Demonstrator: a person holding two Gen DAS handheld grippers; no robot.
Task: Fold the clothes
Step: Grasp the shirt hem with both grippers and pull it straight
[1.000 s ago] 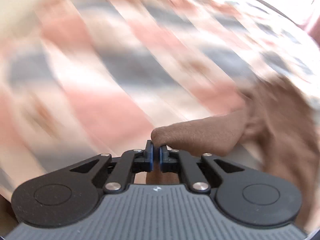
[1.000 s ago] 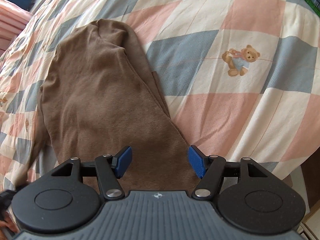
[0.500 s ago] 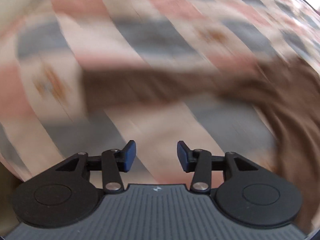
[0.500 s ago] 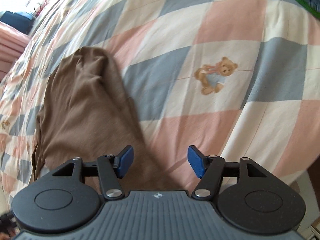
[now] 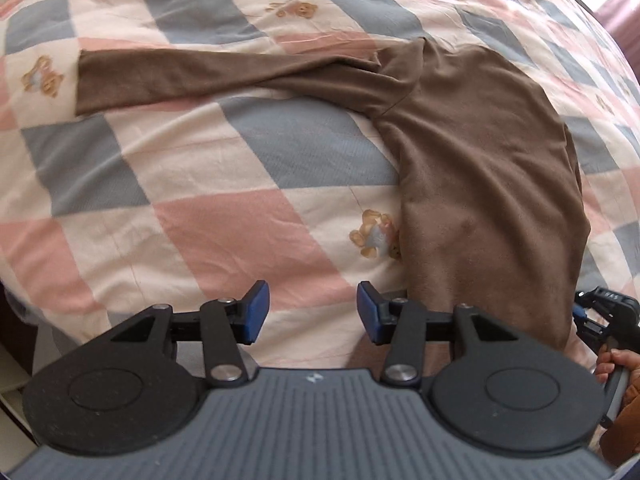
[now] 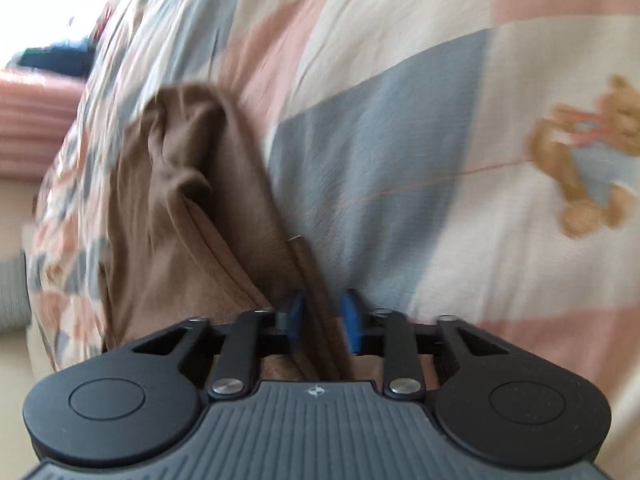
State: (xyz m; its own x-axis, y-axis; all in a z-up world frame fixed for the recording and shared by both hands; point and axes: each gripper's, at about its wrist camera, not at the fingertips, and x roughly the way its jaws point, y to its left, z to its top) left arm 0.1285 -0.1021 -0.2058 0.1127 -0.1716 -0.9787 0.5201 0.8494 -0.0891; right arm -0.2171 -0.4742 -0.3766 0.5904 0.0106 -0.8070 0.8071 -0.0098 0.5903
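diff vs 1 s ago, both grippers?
Left gripper let go of the brown top's sleeve, now laid out flat on the quilt; its jaws have just been opening, empty. Right gripper dropped down and has just been closing on the top's edge. Top's body stayed put.

Bed w/ a quilt cover in pink, cream & grey-blue diamonds; small teddy-bear prints scattered on it, e.g. one just beside the garment's edge, another on a cream patch in the right wrist view. Directly on the bed: a brown long-sleeved top, body lying roughly flat at the right, one sleeve stretched out straight to the left across the checks. Right wrist view is blurred; there the top looks bunched & creased near the bed's edge.
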